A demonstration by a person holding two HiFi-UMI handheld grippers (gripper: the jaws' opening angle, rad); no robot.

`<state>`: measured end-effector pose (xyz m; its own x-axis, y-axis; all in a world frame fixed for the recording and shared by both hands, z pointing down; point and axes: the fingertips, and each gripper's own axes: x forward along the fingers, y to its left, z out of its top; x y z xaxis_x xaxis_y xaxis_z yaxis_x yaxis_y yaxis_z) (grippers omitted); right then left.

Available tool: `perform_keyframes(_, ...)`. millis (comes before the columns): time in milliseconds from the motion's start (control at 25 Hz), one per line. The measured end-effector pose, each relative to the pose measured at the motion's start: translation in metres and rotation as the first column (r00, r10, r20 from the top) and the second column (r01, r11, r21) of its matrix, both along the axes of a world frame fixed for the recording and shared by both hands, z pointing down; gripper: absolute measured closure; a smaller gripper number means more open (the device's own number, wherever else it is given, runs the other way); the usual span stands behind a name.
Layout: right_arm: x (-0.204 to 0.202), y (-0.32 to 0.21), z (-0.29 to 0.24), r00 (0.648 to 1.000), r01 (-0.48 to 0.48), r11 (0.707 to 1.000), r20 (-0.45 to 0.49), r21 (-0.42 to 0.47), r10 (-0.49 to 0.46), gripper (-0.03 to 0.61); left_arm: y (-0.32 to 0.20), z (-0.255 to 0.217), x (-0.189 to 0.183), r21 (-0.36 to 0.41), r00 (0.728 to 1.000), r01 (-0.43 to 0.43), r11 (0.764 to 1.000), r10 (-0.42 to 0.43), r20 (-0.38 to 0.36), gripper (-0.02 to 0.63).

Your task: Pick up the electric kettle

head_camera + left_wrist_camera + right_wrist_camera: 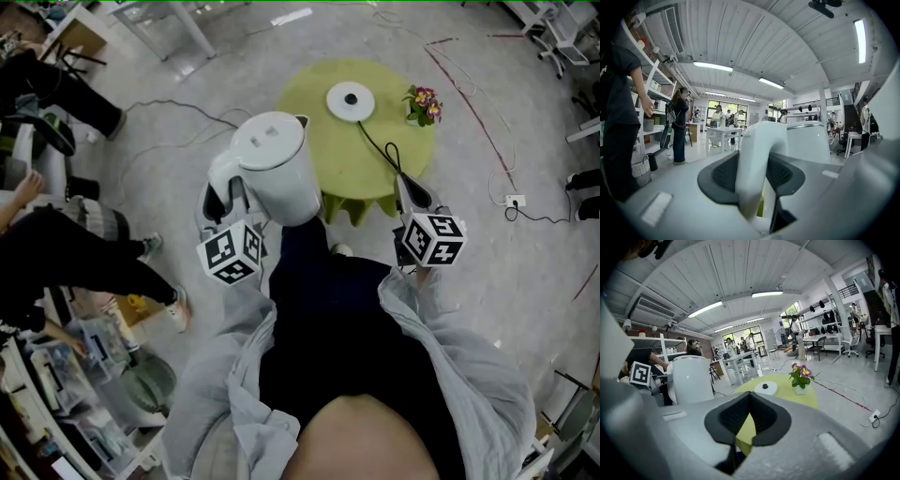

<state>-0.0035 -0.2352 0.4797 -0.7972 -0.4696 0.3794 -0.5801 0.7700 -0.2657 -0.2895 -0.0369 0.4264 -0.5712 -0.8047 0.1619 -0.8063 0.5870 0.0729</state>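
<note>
The white electric kettle hangs in the air, left of and nearer than the round green table. My left gripper is shut on the kettle's white handle, with a dark pad on each side of it; the kettle body stands just beyond. The round white kettle base lies on the table with its black cable trailing toward me. My right gripper hovers at the table's near right edge with its pads together and nothing in them. In the right gripper view, the kettle sits left of the right gripper.
A small pot of flowers stands on the table's right side. People sit and stand at the left, beside boxes of clutter. Cables and a socket strip lie on the floor at the right. A person stands by shelves.
</note>
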Motion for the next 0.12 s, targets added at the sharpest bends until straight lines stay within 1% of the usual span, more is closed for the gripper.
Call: perform_keyframes(120, 0.0002, -0.0008, 0.0008, 1.000, -0.004, 1.000, 0.000, -0.001, 0.004, 0.577, -0.0026, -0.0007, 0.0012, 0.003, 1.000, -0.004, 1.000, 0.004, -0.001, 0.445)
